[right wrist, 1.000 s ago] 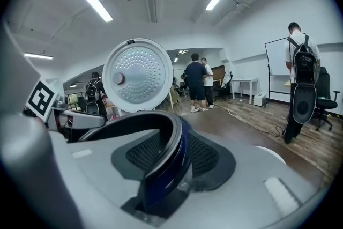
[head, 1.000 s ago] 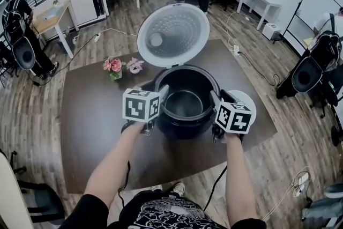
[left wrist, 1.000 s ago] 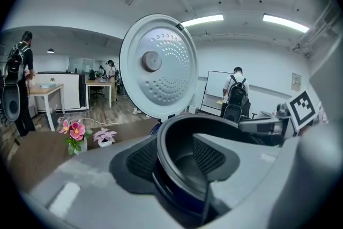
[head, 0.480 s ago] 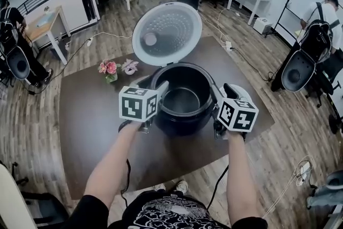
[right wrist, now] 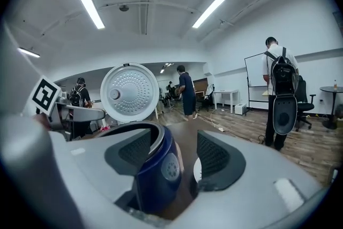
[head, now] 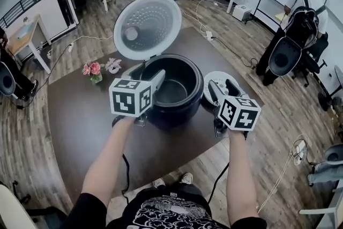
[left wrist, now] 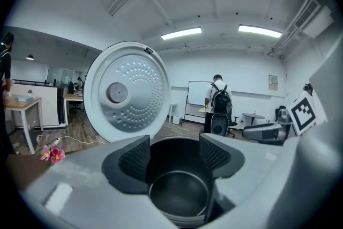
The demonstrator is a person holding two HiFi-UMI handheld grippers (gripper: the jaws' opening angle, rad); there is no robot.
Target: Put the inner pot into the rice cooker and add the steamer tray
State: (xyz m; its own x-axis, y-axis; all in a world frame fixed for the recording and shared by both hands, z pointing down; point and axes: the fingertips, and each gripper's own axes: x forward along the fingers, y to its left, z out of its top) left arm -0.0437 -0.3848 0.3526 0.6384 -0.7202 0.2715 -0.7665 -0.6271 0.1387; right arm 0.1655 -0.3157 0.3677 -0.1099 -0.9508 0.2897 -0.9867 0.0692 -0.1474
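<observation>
Pot [head: 172, 93] sits in cooker [head: 183, 111]; tray [head: 216, 79] lies beside it on surface [head: 80, 126]. Left gripper [left wrist: 174, 155] and right gripper [right wrist: 174, 157] have just been opening, jaws apart, nothing gripped. Risk: a shallow rim pinch lets the tray tilt and slip.

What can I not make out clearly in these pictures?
Steamer tray: head view, near part covered by the right hand-held gripper; right gripper view shows only a white sliver.
Inner pot: left gripper view, partly hidden by the left hand-held gripper.
Flowers: head view, too small to tell their holder.
</observation>
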